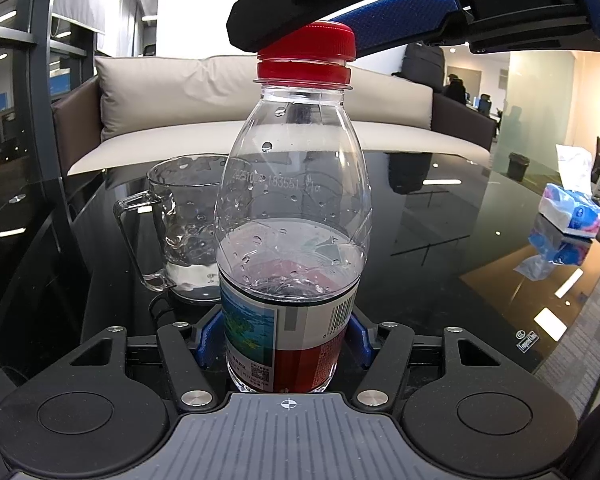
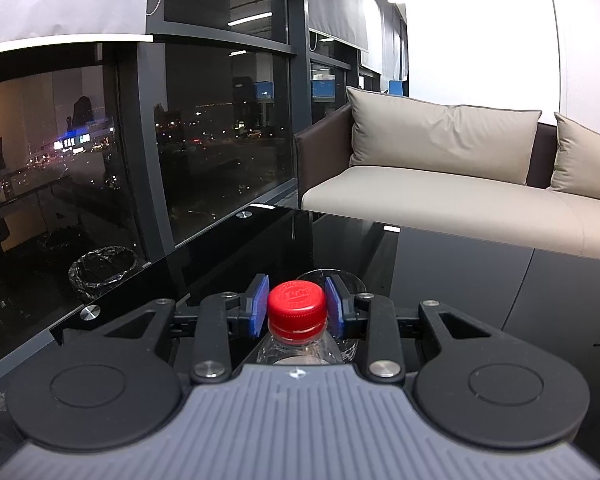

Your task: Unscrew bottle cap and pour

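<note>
Seen first from the left wrist camera, the left gripper is closed around the lower, labelled part of a clear plastic bottle, its blue pads pressed against both sides of the label. That bottle stands upright on a glossy black table and is roughly a third full of water, with droplets clinging inside its upper half. Its red cap sits on the neck, a thin gap showing above the red ring below it, and the right gripper reaches in from the upper right with one black finger in front of the cap and a blue pad behind it. Just behind the bottle to the left stands a glass mug with a handle and a little water at its bottom. A tissue pack lies well apart at the right. From the right wrist camera, the right gripper is closed on the red cap, both blue pads pressing its ribbed sides, the clear shoulder of the bottle showing just beneath. Beyond the table edge sit a beige sofa and a lined bin by dark windows.
</note>
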`<state>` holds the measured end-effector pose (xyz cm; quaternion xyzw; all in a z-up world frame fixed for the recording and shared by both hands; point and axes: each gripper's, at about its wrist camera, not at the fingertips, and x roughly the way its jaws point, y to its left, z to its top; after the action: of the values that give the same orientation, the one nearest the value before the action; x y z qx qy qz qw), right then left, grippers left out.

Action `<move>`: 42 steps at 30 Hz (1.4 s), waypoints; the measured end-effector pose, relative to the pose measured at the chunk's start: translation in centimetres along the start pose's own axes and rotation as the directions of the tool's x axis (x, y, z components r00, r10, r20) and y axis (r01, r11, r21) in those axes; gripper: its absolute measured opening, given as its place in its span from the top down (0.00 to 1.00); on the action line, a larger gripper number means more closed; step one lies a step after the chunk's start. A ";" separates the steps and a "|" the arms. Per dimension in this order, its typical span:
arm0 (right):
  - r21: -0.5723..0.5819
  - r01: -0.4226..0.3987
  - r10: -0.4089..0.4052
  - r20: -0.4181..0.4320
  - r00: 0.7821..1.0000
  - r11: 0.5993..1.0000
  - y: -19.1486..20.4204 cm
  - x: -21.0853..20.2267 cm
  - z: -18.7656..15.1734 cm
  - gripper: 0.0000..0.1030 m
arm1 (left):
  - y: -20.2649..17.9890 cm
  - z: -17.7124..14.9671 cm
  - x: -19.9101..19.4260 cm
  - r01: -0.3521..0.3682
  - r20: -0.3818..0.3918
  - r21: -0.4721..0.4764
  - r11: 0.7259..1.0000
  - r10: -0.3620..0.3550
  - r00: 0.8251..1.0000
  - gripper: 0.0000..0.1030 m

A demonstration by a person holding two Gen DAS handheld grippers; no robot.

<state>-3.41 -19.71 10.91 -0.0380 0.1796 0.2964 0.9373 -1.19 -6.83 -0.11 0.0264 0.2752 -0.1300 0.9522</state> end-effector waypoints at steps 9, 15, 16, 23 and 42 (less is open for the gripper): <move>-0.060 -0.089 0.090 0.017 0.996 0.994 -1.3 0.0 -0.3 0.69 | 0.3 -0.2 0.1 0.024 0.009 0.017 1.000 -0.024 1.000 0.46; -0.095 -0.207 0.207 -0.007 0.978 0.974 -3.4 0.3 0.0 0.68 | 0.3 -0.2 0.3 0.030 0.010 0.026 0.999 -0.030 1.000 0.46; -0.083 -0.212 0.211 -0.021 0.977 0.974 -3.6 0.4 0.3 0.68 | 0.3 -0.2 0.3 0.026 0.010 0.025 0.999 -0.027 1.000 0.46; -0.045 0.026 -0.027 -0.018 0.999 0.999 -0.1 -0.6 0.3 0.67 | 0.0 -0.3 0.3 0.017 0.015 0.025 1.000 -0.018 1.000 0.46; -0.012 0.117 -0.117 0.000 0.993 0.993 1.5 0.4 -0.4 0.68 | 0.4 -0.6 0.2 0.031 0.016 0.023 0.999 -0.032 0.999 0.46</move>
<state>-4.08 -18.38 10.49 -0.0544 0.1757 0.2419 0.9527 -1.23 -6.39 -0.72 0.0321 0.2661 -0.1483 0.9519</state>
